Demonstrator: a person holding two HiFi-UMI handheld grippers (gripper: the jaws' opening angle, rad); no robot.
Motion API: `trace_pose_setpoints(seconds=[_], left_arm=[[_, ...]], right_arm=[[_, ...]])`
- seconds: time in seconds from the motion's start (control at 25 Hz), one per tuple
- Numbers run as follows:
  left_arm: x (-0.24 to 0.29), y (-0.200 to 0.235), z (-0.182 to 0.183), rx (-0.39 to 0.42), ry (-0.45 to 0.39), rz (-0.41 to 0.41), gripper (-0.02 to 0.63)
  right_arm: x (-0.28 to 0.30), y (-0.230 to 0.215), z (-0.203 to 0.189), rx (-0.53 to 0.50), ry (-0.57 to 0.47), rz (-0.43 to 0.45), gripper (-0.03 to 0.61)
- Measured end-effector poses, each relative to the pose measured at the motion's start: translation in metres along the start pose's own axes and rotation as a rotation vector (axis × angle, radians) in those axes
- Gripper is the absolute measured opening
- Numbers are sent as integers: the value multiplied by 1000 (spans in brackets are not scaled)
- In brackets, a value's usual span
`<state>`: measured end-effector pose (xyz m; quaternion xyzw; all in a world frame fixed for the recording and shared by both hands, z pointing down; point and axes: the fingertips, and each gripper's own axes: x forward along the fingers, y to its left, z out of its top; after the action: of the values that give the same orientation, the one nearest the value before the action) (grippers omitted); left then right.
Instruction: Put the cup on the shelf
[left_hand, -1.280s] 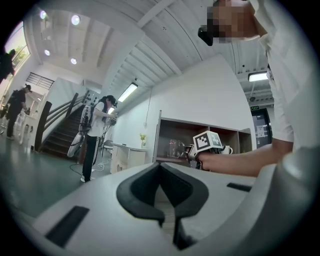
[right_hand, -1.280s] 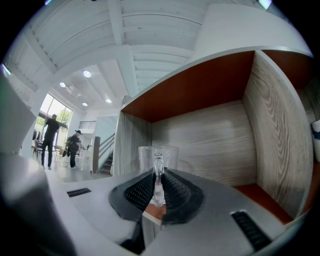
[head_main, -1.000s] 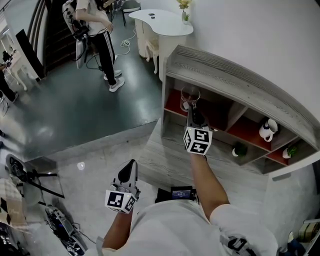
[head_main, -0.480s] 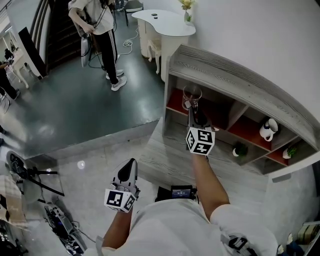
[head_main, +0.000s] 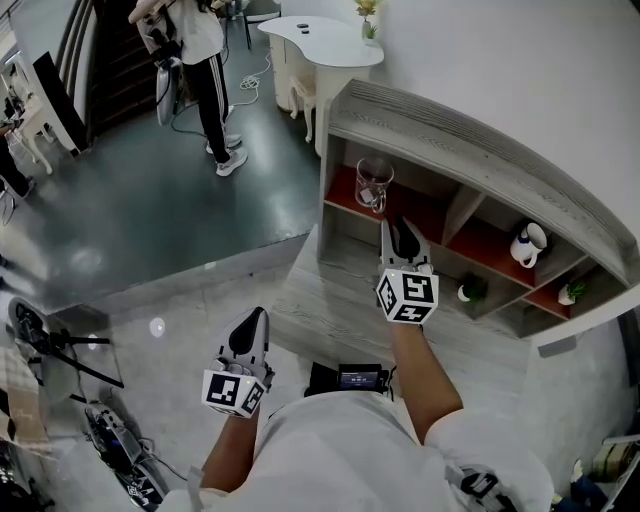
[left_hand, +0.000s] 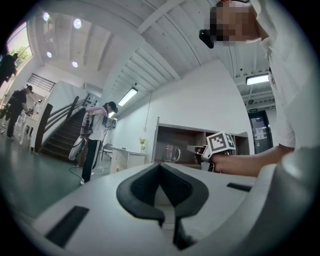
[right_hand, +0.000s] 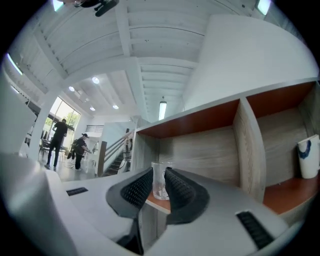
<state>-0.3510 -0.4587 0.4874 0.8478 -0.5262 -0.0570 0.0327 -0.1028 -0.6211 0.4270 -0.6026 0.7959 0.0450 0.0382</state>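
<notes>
A clear glass cup (head_main: 374, 184) stands upright on the red floor of the leftmost upper compartment of the grey wooden shelf (head_main: 470, 150). My right gripper (head_main: 397, 222) is just in front of it and a little to its right, apart from the cup. In the right gripper view its jaws (right_hand: 159, 172) stand slightly open, with the cup (right_hand: 159, 181) showing through the gap, beyond the tips. My left gripper (head_main: 258, 318) hangs low over the pale floor, away from the shelf, shut and holding nothing (left_hand: 160, 165). The cup (left_hand: 171, 153) also shows in the left gripper view.
A white jug (head_main: 527, 243) sits in the compartment to the right, and a small green plant (head_main: 470, 291) on the lower level. A person (head_main: 195, 60) stands on the dark floor at the back left, near a white table (head_main: 320, 30). Equipment lies at the lower left (head_main: 110, 430).
My right gripper has let go of the cup and drawn back from the shelf toward me. The cup stays standing in the compartment. The left gripper has barely moved.
</notes>
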Motion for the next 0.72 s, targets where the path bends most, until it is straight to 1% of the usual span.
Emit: trace_pose_setpoints(seconds=[0.2, 0.36, 0.48, 0.64, 0.72], left_arm=[[-2, -3, 0, 20, 2, -2, 9], [0, -11, -1, 22, 8, -7, 9], [-1, -14, 0, 43, 11, 5, 9], [-4, -14, -8, 94, 51, 50, 9], [-6, -17, -13, 102, 67, 65, 9]], right_arm=[[-42, 16, 7, 3, -8, 68, 61], [-79, 31, 2, 8, 1, 138, 46], [-101, 34, 0, -10, 5, 163, 41], [-121, 29, -6, -12, 23, 172, 41], [-133, 24, -11, -3, 35, 177, 41]])
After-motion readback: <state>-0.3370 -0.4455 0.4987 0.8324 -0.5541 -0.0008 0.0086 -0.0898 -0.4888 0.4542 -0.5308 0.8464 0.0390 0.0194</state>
